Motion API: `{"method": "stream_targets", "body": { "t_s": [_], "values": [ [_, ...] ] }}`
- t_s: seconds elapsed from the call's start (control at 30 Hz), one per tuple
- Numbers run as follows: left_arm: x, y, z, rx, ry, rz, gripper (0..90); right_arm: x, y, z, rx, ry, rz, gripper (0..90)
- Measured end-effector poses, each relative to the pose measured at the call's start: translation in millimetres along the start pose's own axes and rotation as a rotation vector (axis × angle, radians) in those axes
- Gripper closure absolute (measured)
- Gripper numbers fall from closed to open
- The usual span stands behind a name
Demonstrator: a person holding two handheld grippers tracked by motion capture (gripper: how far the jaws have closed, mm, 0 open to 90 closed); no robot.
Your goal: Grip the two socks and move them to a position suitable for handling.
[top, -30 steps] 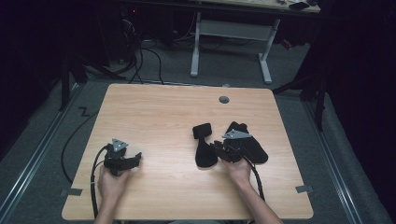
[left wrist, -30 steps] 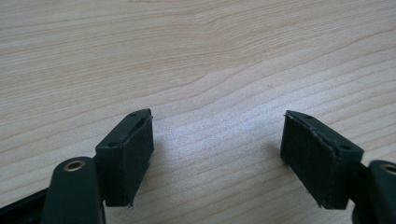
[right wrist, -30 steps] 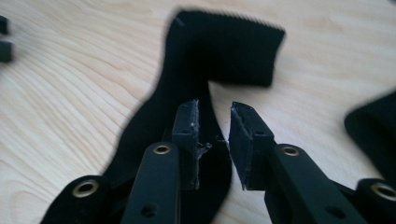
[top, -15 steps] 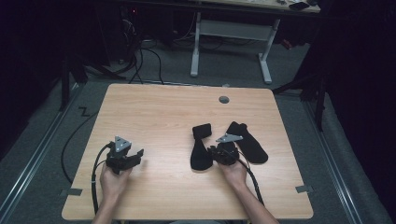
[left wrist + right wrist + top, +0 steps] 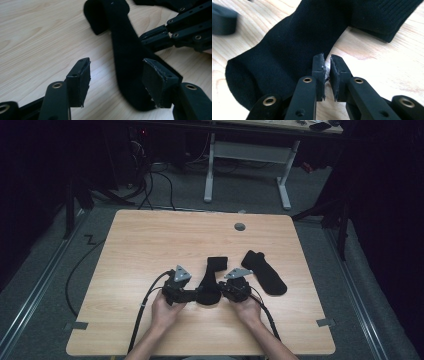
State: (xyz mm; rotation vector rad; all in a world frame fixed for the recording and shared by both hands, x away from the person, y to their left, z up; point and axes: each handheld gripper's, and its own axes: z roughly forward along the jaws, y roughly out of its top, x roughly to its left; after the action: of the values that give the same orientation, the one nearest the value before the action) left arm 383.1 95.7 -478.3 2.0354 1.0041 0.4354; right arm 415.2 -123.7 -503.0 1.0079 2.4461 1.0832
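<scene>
The sock (image 5: 212, 277) is lying straight on the table (image 5: 150, 245), below the grey cap (image 5: 240, 226) and a little to its left, with its folded cuff pointing toward the cap and its rounded end toward the person. A second sock (image 5: 264, 272) is resting below the cap to the right, apart from the first. The left gripper (image 5: 118, 67) is standing with its jaws apart and has just been opening them a little. The sock's rounded end is lying between them, against one pad but not pressed. The right gripper (image 5: 326, 58) has just been closing, and its jaws are nearly together with a thin gap. The sock's edge is sitting just beside one pad, and no cloth is showing in the gap. The step seems to be taking the sock's near end from both sides, probably to fold it toward the cap. To do this well, each pad should be reaching under the edge and catching both layers. The two grips should be sitting level across the sock, so it is lifting evenly without twisting or dragging toward the second sock.
</scene>
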Motion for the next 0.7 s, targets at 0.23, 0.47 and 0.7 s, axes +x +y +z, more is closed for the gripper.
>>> {"method": "stream_targets", "body": {
  "t_s": [0.23, 0.47, 0.7],
  "values": [
    [-1.4, -2.9, 21.6, 0.111, 0.058, 0.027, 33.9, -16.7, 13.1, -14.5, -0.063, -0.044, 0.083, 62.3],
    [2.6, -13.4, 21.2, 0.102, 0.065, 0.009, 32.7, -36.1, 29.8, -17.8, -0.108, -0.071, 0.165, 57.3],
    [5.3, -18.8, 25.7, 0.057, 0.088, 0.004, 19.1, -51.4, 62.4, -0.5, -0.028, -0.079, 0.184, 52.7]
  ]
}}
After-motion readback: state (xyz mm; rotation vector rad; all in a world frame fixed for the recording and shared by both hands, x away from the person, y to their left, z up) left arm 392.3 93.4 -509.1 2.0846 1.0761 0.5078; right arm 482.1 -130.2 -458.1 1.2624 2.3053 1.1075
